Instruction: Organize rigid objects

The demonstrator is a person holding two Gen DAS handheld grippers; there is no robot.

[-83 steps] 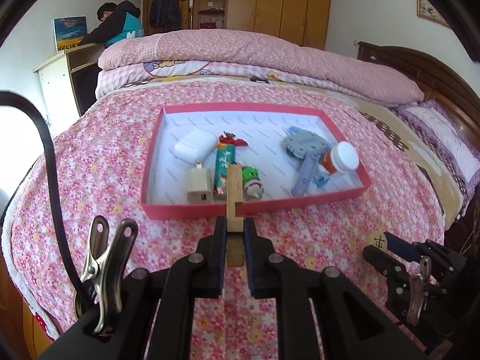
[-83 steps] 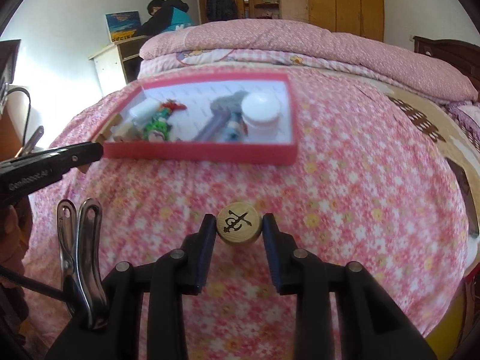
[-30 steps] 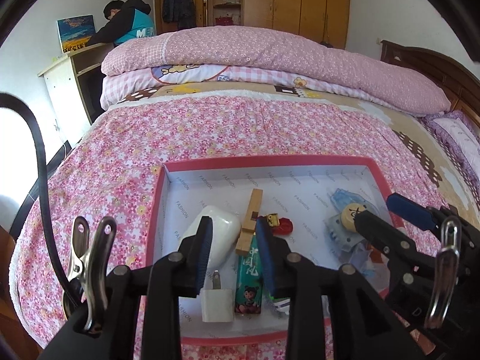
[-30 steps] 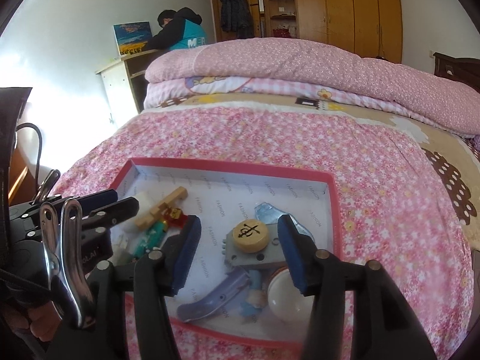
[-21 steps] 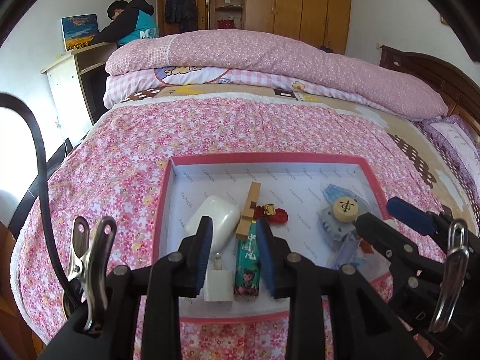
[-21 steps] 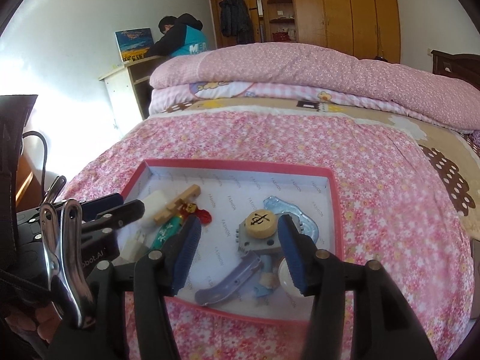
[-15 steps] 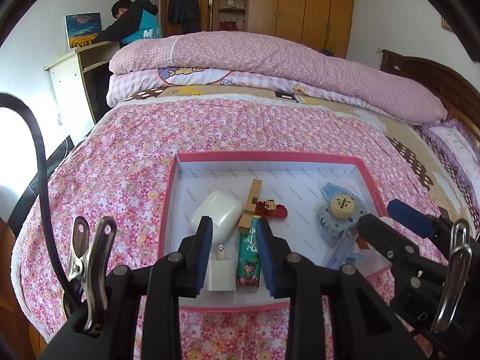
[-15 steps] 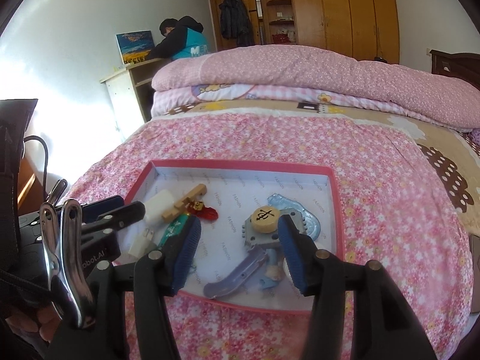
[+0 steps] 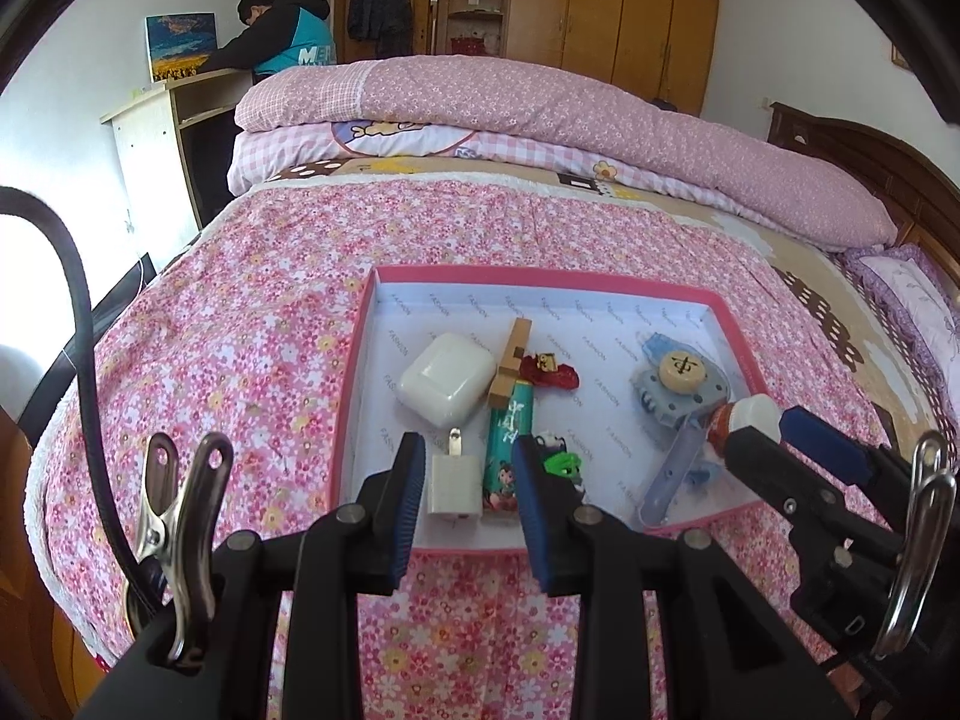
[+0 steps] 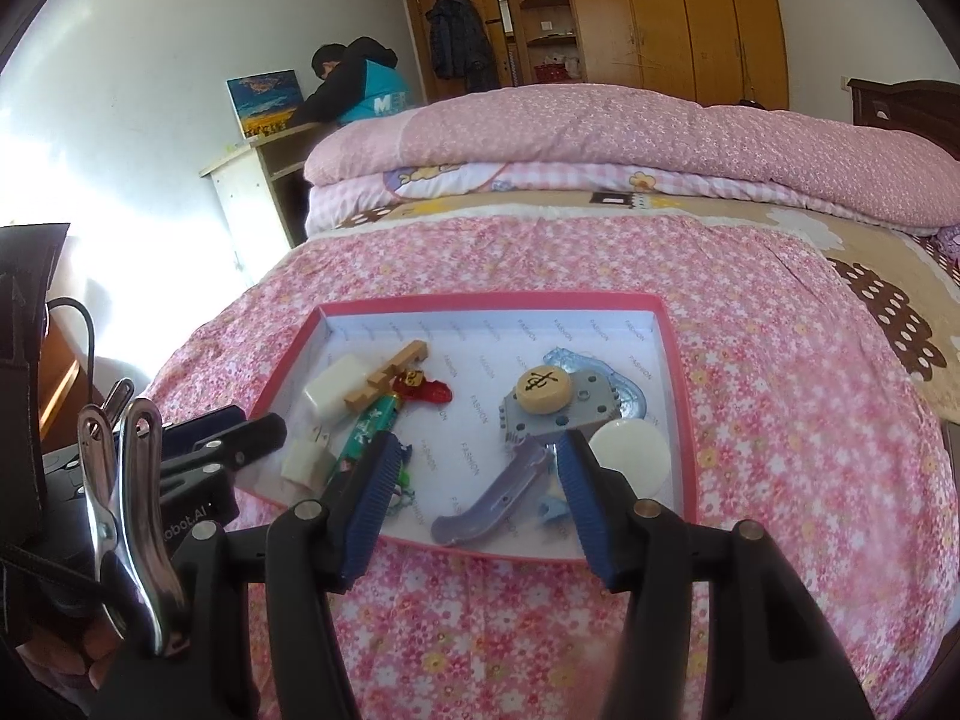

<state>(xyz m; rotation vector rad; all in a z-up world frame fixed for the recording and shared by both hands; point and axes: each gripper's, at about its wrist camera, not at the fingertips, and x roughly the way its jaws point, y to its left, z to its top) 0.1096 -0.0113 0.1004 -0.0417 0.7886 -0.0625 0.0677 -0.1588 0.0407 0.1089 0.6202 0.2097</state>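
A pink-rimmed tray [image 9: 354,396] [image 10: 681,408] lies on the flowered bedspread. In it are a wooden clothespin [image 9: 509,363] [image 10: 387,377], a round wooden chess piece [image 9: 680,371] [image 10: 543,390] on a grey-blue part, a white earbud case [image 9: 444,387], a white charger [image 9: 455,483], a green tube [image 9: 507,450], a red toy [image 9: 549,373] and a white-capped bottle [image 10: 630,456]. My left gripper [image 9: 471,486] is open and empty above the tray's near edge. My right gripper [image 10: 477,489] is open and empty at the near edge too.
Folded pink quilts [image 9: 540,108] lie at the far end of the bed. A person [image 9: 276,30] bends over a white desk [image 9: 162,144] at the back left. A dark wooden headboard [image 9: 864,168] stands at the right. Wardrobes line the back wall.
Both grippers carried their pieces to the tray and opened: the clothespin and the chess piece now lie in it. Both grippers have since drawn back toward the tray's near edge.
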